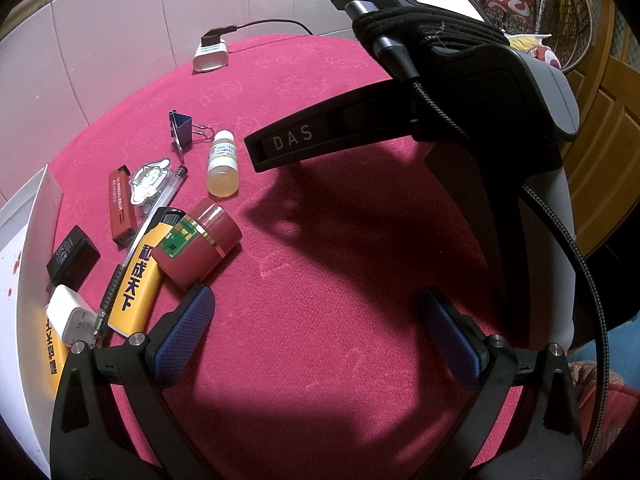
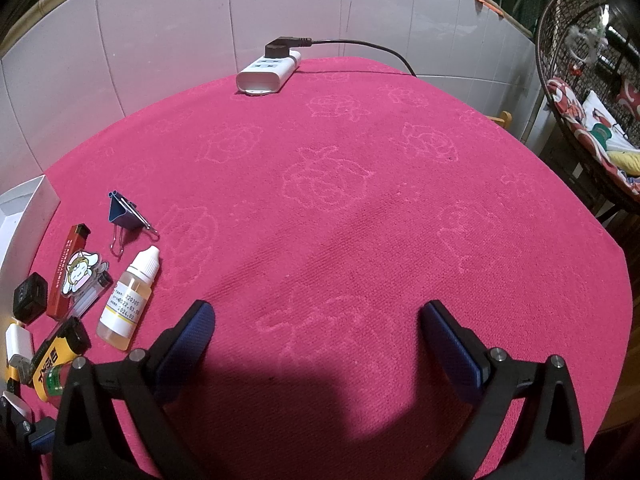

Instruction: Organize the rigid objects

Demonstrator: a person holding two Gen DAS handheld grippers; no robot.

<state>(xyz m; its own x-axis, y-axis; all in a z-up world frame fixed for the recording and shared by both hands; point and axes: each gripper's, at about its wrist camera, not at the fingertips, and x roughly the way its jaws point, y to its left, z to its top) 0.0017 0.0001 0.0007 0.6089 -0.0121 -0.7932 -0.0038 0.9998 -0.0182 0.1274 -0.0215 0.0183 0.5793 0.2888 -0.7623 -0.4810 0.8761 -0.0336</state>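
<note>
With both your left gripper (image 1: 316,320) and right gripper (image 2: 318,330) spread and empty, the red jar (image 1: 198,242) lying at ten o'clock may roll into the dropper bottle (image 1: 222,166) if nudged sideways.

My left gripper (image 1: 316,328) hangs low over the pink tablecloth (image 1: 320,240) with its blue-padded fingers (image 1: 188,328) spread wide and nothing between them. My right gripper (image 2: 320,340) hovers over the same cloth, its jaws just as far apart and empty, blue pads (image 2: 452,344) facing each other. Seen from my left wrist, the right gripper's black and grey body reaches in from the upper right above the cloth, a braided cable trailing from its handle.
</note>
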